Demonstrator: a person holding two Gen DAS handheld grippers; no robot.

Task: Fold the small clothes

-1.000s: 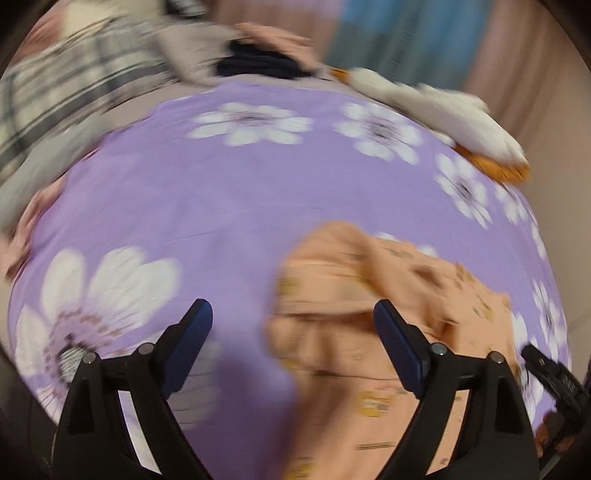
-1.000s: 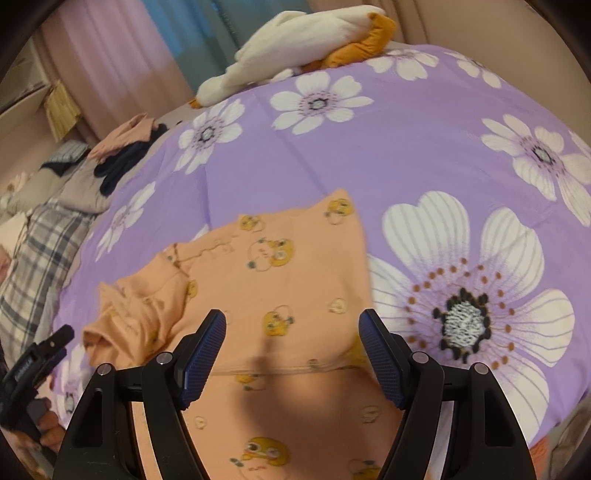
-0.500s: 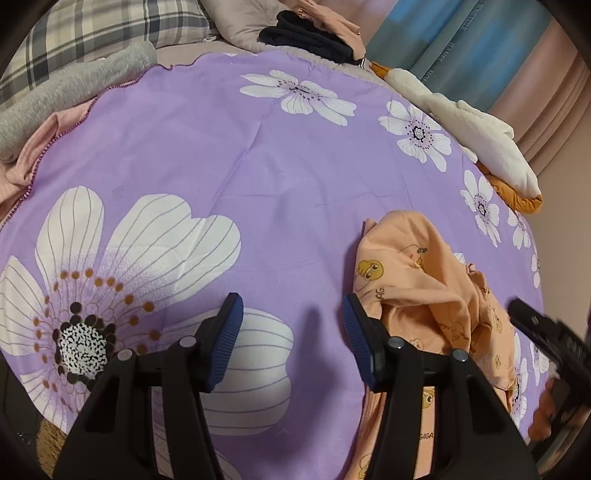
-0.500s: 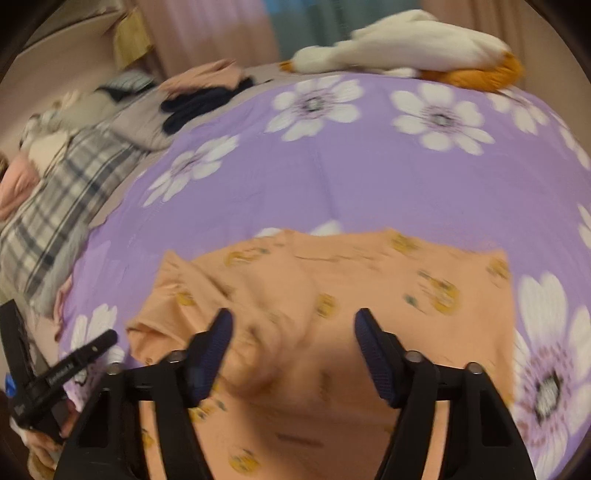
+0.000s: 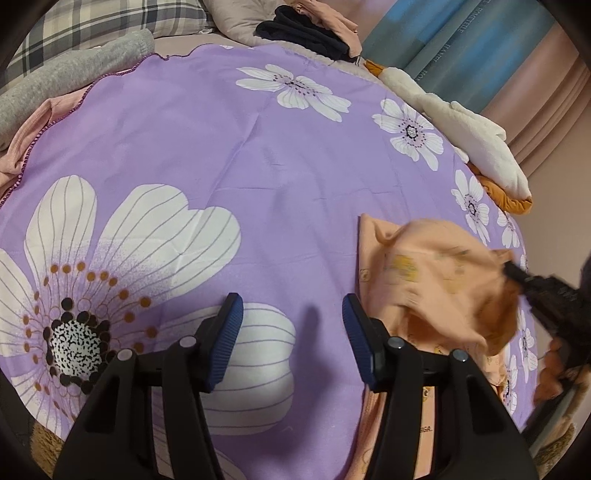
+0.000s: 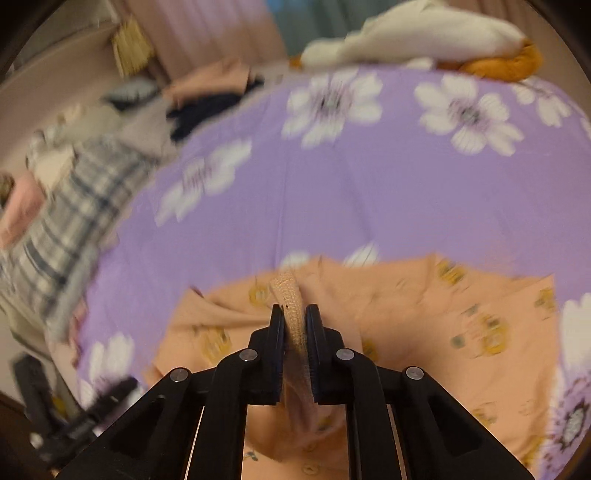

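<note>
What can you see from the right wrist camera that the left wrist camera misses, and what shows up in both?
Only the right wrist view shows the right gripper closing, with a ribbed edge of the peach garment pinched between its jaws. Only the left wrist view shows the left gripper with its jaws apart over the purple flowered sheet, nothing between them, and the big white flower print beside it. Both views share the peach garment, the sheet, the white and orange plush toy at the far edge, the dark clothes pile and the plaid bedding.
</note>
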